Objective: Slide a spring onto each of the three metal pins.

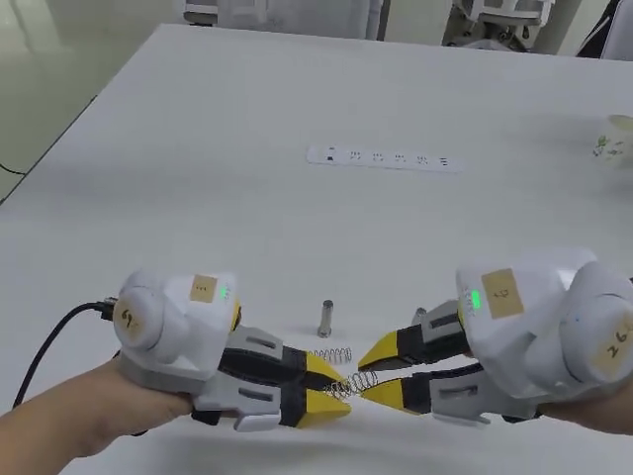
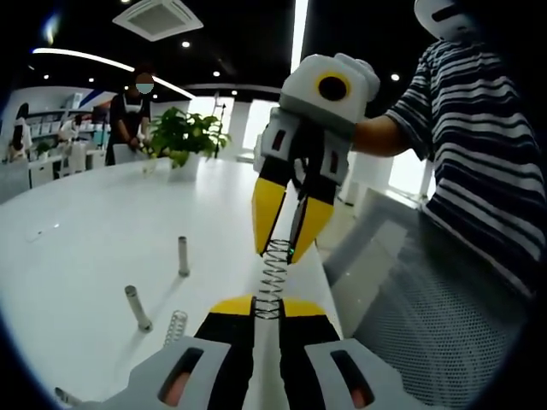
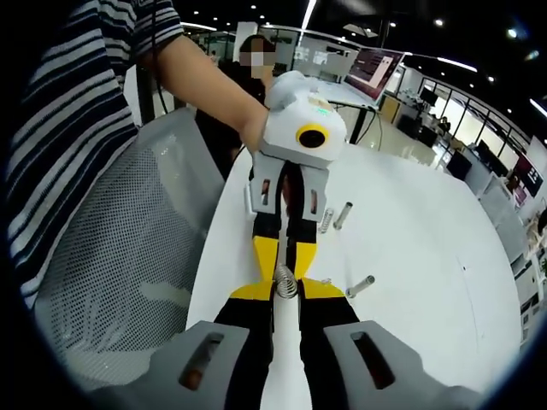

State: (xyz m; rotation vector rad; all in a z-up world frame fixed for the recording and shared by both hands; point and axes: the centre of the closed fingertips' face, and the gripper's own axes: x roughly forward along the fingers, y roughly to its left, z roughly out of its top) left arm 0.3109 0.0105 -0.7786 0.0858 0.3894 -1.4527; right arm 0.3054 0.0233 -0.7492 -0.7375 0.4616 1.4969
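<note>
A thin spring spans the gap between the two grippers, just above the white table. My left gripper is shut on its near end. Facing it tip to tip, my right gripper is shut on a thin dark metal pin that points into the spring's other end. Two more pins stand on the table behind the grippers. A second spring lies between them.
A white power strip lies mid-table, and a patterned cup stands at the right edge. A black cable trails off to the left. A mesh chair stands by the table's near edge.
</note>
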